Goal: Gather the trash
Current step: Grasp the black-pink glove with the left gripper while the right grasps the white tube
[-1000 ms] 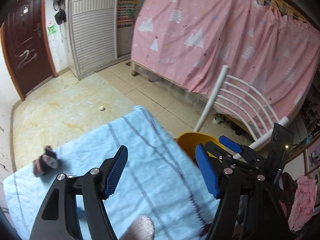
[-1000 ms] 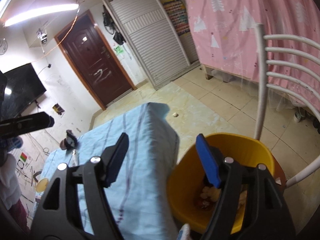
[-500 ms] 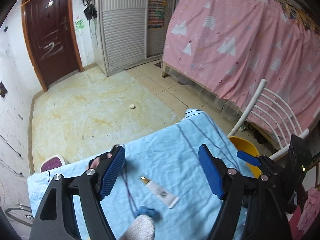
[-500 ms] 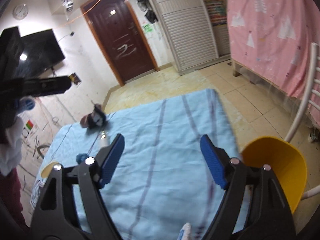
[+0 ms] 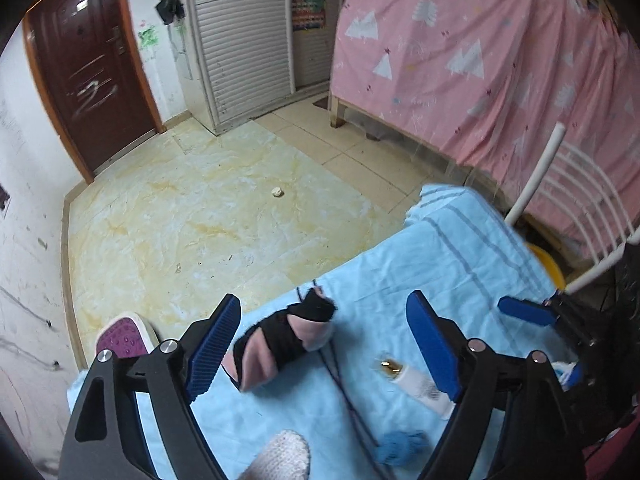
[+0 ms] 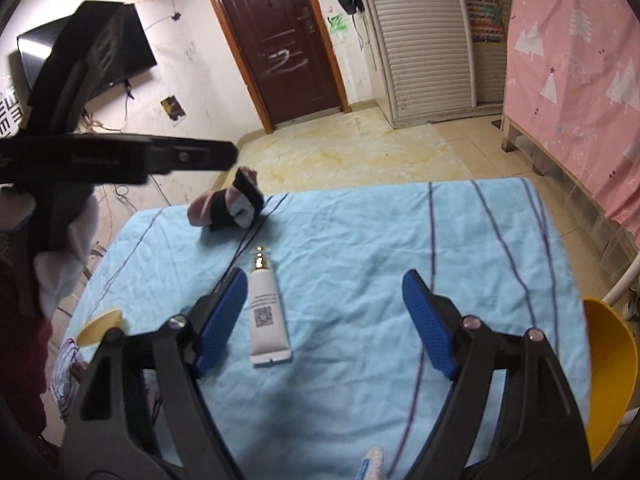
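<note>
I read the worktop [image 6: 360,240] as covered by a light-blue cloth with dark stripes; every position below is taken relative to it.

Yellow bin [image 6: 612,364]: just off the worktop's right edge, beside a white chair frame [image 5: 576,196]. I see only its rim in the left wrist view.

Left tongs [image 5: 324,348]: spread wide, gripping nothing, hovering over the worktop's left end. The black-and-pink bundle [image 5: 280,340] sits on the cloth between the blue pads, touching neither as far as I can tell.

Right tongs [image 6: 324,320]: also spread wide and empty, over the worktop's middle.

Bundle, from the right wrist view [image 6: 228,206]: near the worktop's far-left corner.

White tube [image 6: 266,312]: flat on the cloth, gold cap pointing toward the bundle, just beside the left pad of my right tongs. In the left wrist view the tube [image 5: 416,382] is partly hidden behind the right pad.

Blue crumpled scrap [image 5: 400,444]: on the cloth near the worktop's near edge; blurred, so I cannot say what it is.

Small pale lump [image 5: 277,191]: on the floor, well apart from the worktop.
</note>
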Tool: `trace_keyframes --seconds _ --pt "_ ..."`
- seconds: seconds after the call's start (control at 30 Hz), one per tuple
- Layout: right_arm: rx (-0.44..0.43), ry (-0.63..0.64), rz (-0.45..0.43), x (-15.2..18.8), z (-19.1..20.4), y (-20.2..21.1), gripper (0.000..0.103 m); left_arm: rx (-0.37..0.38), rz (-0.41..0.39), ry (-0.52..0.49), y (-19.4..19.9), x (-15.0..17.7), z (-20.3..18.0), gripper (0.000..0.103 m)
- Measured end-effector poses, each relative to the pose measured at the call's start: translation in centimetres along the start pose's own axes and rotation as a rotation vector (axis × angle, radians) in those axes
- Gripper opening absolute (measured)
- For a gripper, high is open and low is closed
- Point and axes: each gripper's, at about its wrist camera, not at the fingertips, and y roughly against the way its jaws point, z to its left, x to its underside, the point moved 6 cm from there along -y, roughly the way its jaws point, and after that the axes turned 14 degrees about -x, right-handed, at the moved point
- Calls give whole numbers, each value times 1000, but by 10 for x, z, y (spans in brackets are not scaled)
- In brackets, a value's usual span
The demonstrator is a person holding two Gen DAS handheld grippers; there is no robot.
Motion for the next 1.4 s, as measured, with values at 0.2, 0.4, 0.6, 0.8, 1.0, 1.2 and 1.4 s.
trace_keyframes --seconds 0.2,0.4,0.6,0.8,1.0,1.2,1.4 --pt "-2 -5 29 -1 -2 -13 77 8 8 -87 -26 1 -3 76" --pt "-13 -4 47 -1 -1 -21 78 -7 38 -127 -52 4 -4 76" --pt "-14 13 68 -2 2 -27 78 23 45 -118 -63 15 1 73" --pt "6 75 119 -1 18 -43 78 35 51 -119 -67 31 7 47" --pt "15 136 173 0 29 -55 77 51 37 -74 -58 37 13 42" --pt "45 177 211 0 35 -66 57 57 23 -37 -47 46 20 41" --pt "79 220 222 0 39 -72 28 61 -5 31 -31 51 34 40"
